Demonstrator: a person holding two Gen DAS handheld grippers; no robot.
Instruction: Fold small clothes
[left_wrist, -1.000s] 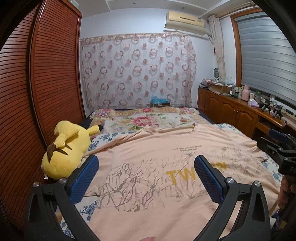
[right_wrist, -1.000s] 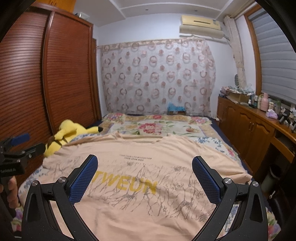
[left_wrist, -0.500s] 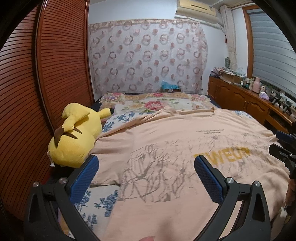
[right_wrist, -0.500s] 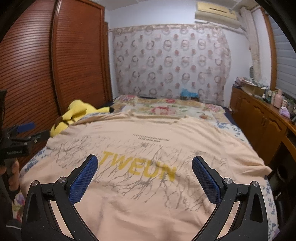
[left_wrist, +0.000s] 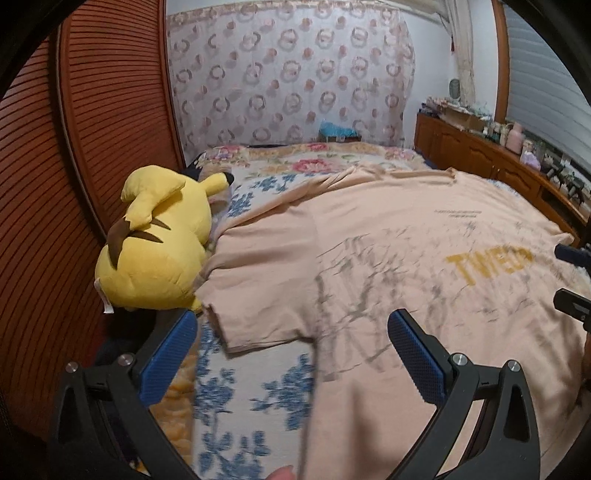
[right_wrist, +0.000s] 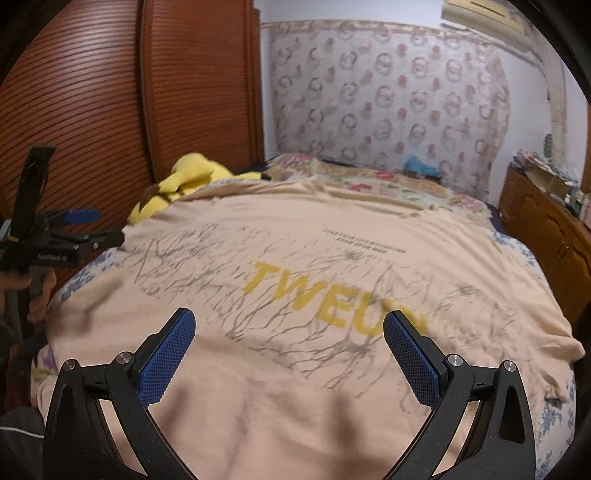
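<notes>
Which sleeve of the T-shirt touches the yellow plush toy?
The sleeve on the wardrobe side, ahead of the left gripper, lies against the yellow plush toy. The opposite sleeve droops off the bed's cabinet-side edge.

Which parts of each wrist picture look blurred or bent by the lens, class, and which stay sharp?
Left wrist view: the near floral bedspread and T-shirt hem smear with motion blur; the wardrobe bows from fisheye distortion. Right wrist view: the shirt's near part and yellow lettering are soft; the right gripper stays crisp; corners vignette black.
</notes>
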